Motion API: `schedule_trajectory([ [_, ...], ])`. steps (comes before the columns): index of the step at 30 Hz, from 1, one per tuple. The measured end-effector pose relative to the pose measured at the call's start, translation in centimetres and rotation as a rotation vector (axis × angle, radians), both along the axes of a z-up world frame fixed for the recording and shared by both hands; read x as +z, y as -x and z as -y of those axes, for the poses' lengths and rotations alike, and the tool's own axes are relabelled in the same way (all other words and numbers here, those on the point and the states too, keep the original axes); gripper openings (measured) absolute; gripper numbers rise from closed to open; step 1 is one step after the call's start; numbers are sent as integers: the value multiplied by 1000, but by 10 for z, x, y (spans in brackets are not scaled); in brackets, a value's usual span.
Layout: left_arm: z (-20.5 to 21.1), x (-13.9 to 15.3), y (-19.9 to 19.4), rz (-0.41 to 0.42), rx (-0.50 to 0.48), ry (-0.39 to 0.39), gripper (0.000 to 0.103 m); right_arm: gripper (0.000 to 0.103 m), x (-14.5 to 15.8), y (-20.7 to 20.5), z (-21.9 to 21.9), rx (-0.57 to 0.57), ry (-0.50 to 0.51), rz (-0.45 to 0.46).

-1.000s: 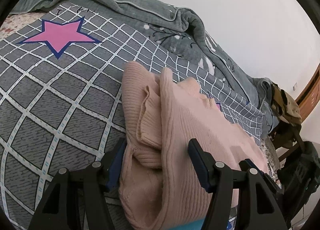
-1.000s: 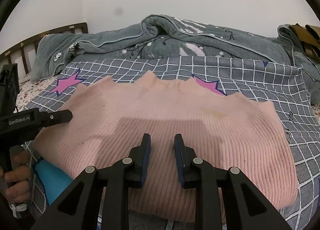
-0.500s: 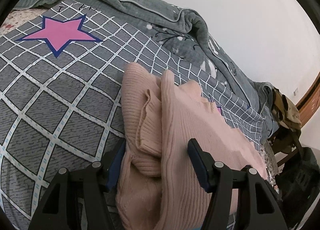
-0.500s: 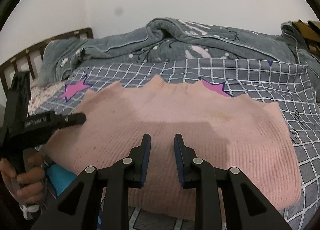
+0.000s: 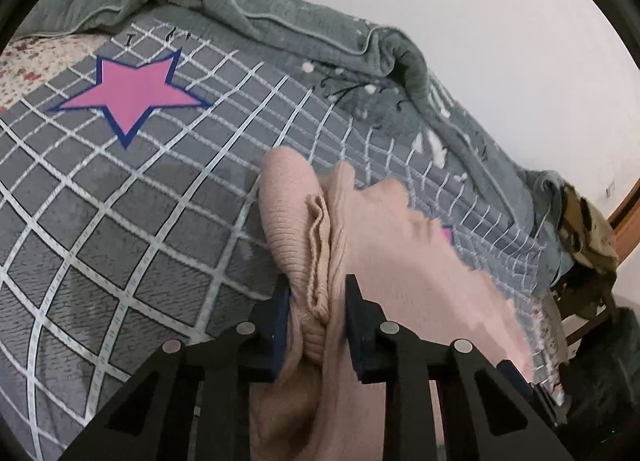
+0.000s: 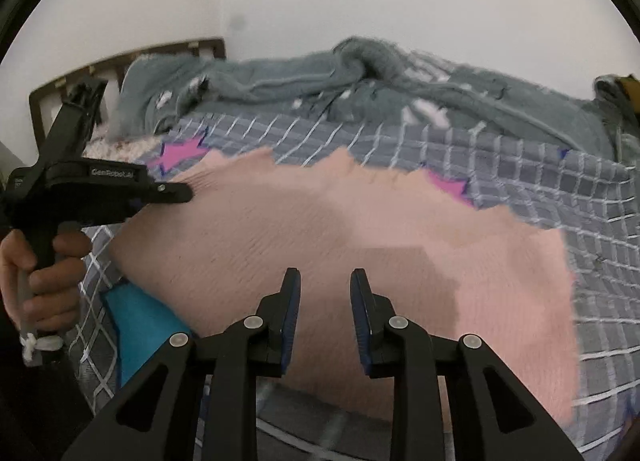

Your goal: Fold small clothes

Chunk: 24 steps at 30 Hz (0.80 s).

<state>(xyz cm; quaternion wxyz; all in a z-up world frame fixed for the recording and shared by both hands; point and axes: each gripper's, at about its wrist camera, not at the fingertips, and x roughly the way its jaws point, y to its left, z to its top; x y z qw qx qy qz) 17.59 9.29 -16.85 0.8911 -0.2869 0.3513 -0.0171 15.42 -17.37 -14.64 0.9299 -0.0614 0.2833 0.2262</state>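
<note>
A pink ribbed sweater [image 5: 400,261] lies folded on a grey checked blanket [image 5: 120,221] with pink stars. The jaws of my left gripper [image 5: 316,289] are closing, and their pads press on the bunched left edge of the sweater. In the right wrist view the sweater [image 6: 360,221] spreads wide across the bed. There the left gripper [image 6: 172,193] pinches its left end, held by a hand [image 6: 48,273]. My right gripper [image 6: 325,281] hovers over the sweater's near edge, its jaws a narrow gap apart with nothing between them.
A rumpled grey-green quilt [image 6: 360,77] lies along the wall behind the blanket. A dark wooden headboard [image 6: 120,57] stands at the far left. A blue cloth [image 6: 140,321] pokes out under the sweater's near left corner. A chair piled with clothes [image 5: 588,229] stands past the bed's right end.
The left jaws have drawn together from wide apart onto the sweater's bunched edge. The left gripper has risen a little. The right gripper's gap looks the same.
</note>
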Motion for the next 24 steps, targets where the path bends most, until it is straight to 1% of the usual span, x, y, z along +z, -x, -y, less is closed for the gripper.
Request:
schedule_trajectory([
  [2,2,14,3,28,0,43,23,26,7,-1,18,-36,-27,22],
  [3,7,22,2,31,-7,46,23,26,11,-3,31,-63,-51,23],
  [7,32,52,0,42,-21,8,23,26,22,-8,86,-171,-163,3],
  [9,50,65,-3,39,-33,4,22,26,25,-8,112,-217,-190,7],
  [14,105,96,-14,54,-84,4,22,26,31,3,162,-292,-208,34],
  [17,140,100,-23,35,-117,19,21,26,31,14,193,-330,-231,48],
  [20,181,95,-35,11,-165,27,21,26,29,17,214,-352,-261,36],
  [22,218,85,-42,-10,-216,2,21,26,24,16,226,-368,-278,14],
  [23,230,80,-42,-16,-232,-9,21,26,22,15,229,-370,-284,6],
  [24,249,72,-44,-30,-260,-33,21,26,20,14,233,-372,-288,-3],
])
